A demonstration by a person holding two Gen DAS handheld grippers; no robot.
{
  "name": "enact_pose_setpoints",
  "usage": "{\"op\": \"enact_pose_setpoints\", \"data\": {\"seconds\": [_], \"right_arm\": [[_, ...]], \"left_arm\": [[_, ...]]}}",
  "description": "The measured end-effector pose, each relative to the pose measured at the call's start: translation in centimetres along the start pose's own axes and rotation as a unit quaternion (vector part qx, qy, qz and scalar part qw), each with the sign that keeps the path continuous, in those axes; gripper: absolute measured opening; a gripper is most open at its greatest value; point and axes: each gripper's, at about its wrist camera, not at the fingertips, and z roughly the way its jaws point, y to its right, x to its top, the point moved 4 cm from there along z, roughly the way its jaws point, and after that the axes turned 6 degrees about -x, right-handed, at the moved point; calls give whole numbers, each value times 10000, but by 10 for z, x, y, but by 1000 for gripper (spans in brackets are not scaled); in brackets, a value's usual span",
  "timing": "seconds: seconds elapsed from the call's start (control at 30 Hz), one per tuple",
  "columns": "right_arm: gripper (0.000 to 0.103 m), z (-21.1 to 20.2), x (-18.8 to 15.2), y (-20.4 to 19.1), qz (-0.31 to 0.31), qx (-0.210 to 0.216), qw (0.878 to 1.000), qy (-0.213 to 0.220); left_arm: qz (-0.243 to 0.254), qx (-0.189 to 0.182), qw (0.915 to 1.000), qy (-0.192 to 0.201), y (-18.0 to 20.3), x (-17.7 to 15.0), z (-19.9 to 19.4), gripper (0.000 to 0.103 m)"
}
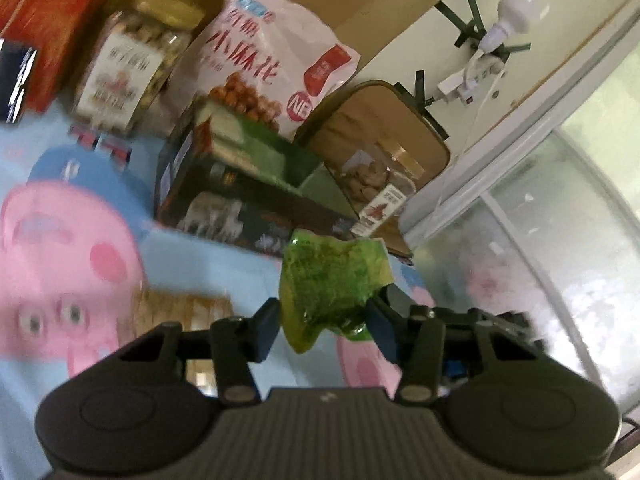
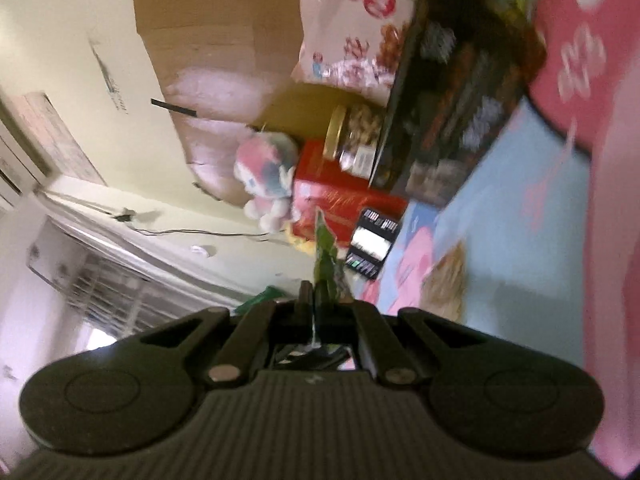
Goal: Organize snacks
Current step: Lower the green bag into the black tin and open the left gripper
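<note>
Bedsheet [image 1: 240, 264], cartoon-printed, carries the far row of snacks: red box [image 1: 52, 20], pink bag [image 1: 272, 52], dark carton [image 1: 240, 184], jar [image 1: 128, 68]. Left gripper [image 1: 324, 320] grips a green packet [image 1: 332, 284] held near, above the sheet; right gripper [image 2: 320, 304] is clamped on a thin green wrapper [image 2: 326, 260]. Step in hand, likely: carrying pieces to the row; next calls for setting each down beside the carton.

Green packet [image 1: 332, 286], pink-and-white bag [image 1: 264, 52], red box [image 2: 340, 204], pale blue cloth [image 1: 224, 272] with seemingly pink pigs
</note>
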Motion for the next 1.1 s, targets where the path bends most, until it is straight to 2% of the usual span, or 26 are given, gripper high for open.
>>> {"op": "enact_pose_setpoints", "data": {"seconds": [0.13,0.27,0.33,0.4,0.43,0.53,0.57,0.6,0.7,0.73,0.87,0.93,1.0,1.03,1.1], "right_arm": [[3,8,31,-29,-1061,-687,9915,312],[3,23,69,-44,-1890,-1383,9699,662],[3,33,84,-45,-2235,-1752,9551,838],[6,42,93,-42,-2733,-2233,9301,1015],[8,48,95,-41,-3058,-2533,9111,1102],[28,60,93,-35,-4049,-3519,8304,1503],[39,59,90,-33,-4231,-3659,8124,1646],[41,53,89,-30,-4316,-3665,8058,1737],[41,37,81,-28,-4287,-3618,8057,1899],[41,31,77,-28,-4201,-3586,8106,1948],[41,10,45,-33,-3785,-3183,8489,1864],[41,8,29,-26,-3564,-3027,8694,1595],[41,19,14,-14,-3348,-2846,8920,1055],[41,25,9,-9,-3269,-2807,8986,833],[41,44,0,0,-3126,-2914,9032,402]], "left_arm": [[574,391,9976,-6,14,38,27,47],[850,672,9941,-43,14,76,69,48],[882,796,9929,-67,11,87,89,46],[932,942,9911,-151,5,93,109,48],[940,1035,9900,-182,1,95,117,50],[1027,1366,9851,-203,-4,94,130,52],[1012,1352,9854,-197,-4,92,129,52],[981,1266,9869,-194,-3,90,124,52],[1067,1111,9880,-106,4,83,99,52],[1107,1045,9883,-50,7,81,87,52],[1021,929,9903,163,7,59,32,61],[910,1082,9899,147,-1,48,13,61],[683,1254,9897,90,-16,34,-2,61],[528,1322,9898,37,-25,27,-8,61],[298,1398,9897,-46,-38,13,-16,58]]}}
